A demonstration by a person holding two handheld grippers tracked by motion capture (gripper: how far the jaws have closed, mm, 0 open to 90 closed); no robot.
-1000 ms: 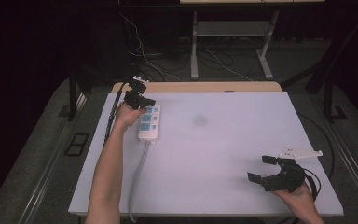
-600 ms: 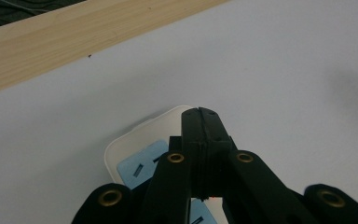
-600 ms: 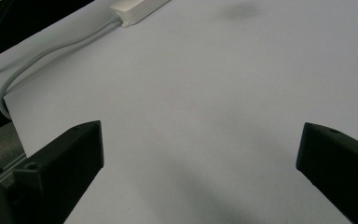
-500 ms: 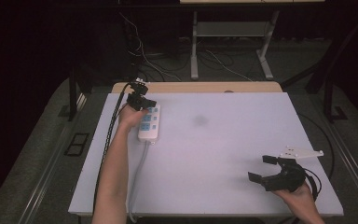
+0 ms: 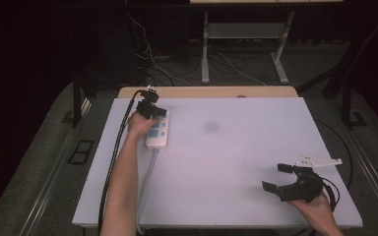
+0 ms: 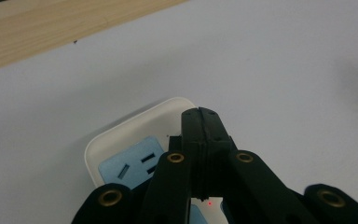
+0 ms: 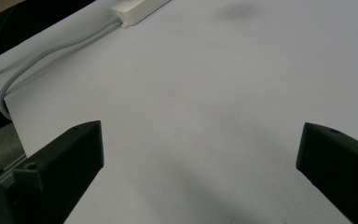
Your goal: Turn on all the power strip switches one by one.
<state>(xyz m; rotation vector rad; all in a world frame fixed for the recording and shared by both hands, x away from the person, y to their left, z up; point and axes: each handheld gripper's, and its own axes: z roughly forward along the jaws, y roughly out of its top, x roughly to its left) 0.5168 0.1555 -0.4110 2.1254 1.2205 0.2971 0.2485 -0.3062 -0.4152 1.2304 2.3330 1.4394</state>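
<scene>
Barely shifting, my left gripper (image 5: pixel 150 109), jaws together, is hovering over one power strip (image 5: pixel 158 132) near the table's (image 5: pixel 236 196) far-left corner; my right gripper (image 5: pixel 281 178) is gaping above bare near-right surface.

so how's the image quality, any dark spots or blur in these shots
High view: the table is evenly lit, the surroundings fall off to near black, with a faint dark smudge on the tabletop. Left gripper view: the shut left gripper is sharp, the power strip softer. Right gripper view: the open right gripper jaws look blurred.

White power strip (image 5: pixel 157 131) (blue sockets) lies flat, seemingly unplugged.
</scene>
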